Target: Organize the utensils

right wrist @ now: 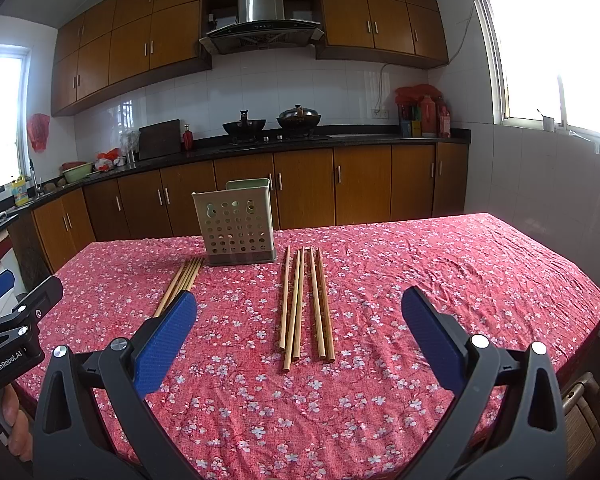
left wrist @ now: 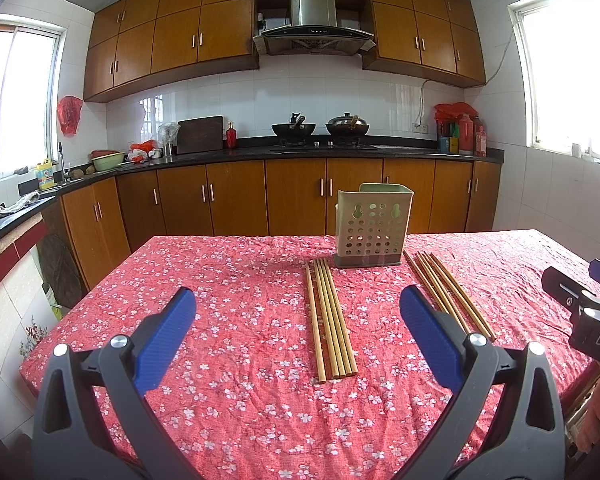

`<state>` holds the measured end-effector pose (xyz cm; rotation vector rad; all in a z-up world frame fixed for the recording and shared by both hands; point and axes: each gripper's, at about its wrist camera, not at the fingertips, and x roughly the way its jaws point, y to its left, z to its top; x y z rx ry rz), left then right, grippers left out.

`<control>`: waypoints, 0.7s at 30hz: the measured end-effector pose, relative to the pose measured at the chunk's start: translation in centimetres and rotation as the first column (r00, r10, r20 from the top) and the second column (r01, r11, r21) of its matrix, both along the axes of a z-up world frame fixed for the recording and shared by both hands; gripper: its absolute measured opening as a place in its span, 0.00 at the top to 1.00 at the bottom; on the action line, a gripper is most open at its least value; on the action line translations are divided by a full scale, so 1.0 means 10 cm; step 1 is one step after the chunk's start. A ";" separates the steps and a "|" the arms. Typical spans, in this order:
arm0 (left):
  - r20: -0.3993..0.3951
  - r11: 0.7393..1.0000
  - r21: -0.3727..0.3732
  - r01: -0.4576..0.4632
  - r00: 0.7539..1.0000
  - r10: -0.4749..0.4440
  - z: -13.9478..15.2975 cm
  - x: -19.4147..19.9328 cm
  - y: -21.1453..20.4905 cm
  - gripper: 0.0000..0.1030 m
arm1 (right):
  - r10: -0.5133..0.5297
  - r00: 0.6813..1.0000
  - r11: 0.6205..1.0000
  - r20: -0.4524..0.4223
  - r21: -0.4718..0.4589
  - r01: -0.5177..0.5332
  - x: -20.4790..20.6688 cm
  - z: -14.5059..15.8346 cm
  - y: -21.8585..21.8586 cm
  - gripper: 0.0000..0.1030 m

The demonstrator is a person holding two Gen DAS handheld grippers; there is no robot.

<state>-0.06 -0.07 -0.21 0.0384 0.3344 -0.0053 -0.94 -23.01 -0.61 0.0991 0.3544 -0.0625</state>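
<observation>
A bench draped in a red floral cloth fills a kitchen's foreground, its far edge facing a run of wooden cabinets and its right side running near a tiled wall below a bright window. The cloth lies broad and bare toward the near edge and along both flanks.

Toward the far edge stands a pale perforated utensil holder on a dark base, upright; what it contains cannot be made out. Two sets of wooden chopsticks lie flat on the cloth on either side of it: the left bundle packed side by side just in front of the holder's left corner, the right set loosely spread, the sticks running roughly parallel from near the holder toward the camera.

The left tool hovers above the bench, aimed at the left bundle, blue-padded fingers spread wide and holding nothing. The right tool hangs likewise over the right set, fingers apart and empty. Each tool's body shows at the edge of the other's view, gripped by a hand.
</observation>
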 end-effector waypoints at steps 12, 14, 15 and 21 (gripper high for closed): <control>-0.001 1.000 0.001 0.001 1.000 -0.001 -0.01 -0.01 -0.01 0.04 | 0.000 1.000 1.000 0.000 0.001 0.000 0.00 0.00 0.00 0.02; -0.001 1.000 0.000 0.001 1.000 -0.001 -0.03 0.02 0.00 0.04 | 0.000 1.000 1.000 -0.001 0.001 0.000 0.00 0.00 0.00 0.02; -0.001 1.000 0.000 0.000 1.000 0.000 -0.03 0.02 0.00 0.04 | 0.000 1.000 1.000 0.000 0.001 0.000 0.00 0.00 0.00 0.02; -0.001 1.000 0.001 0.001 1.000 -0.001 -0.03 0.02 0.00 0.04 | 0.001 1.000 1.000 -0.001 0.001 -0.001 0.00 0.01 0.00 0.02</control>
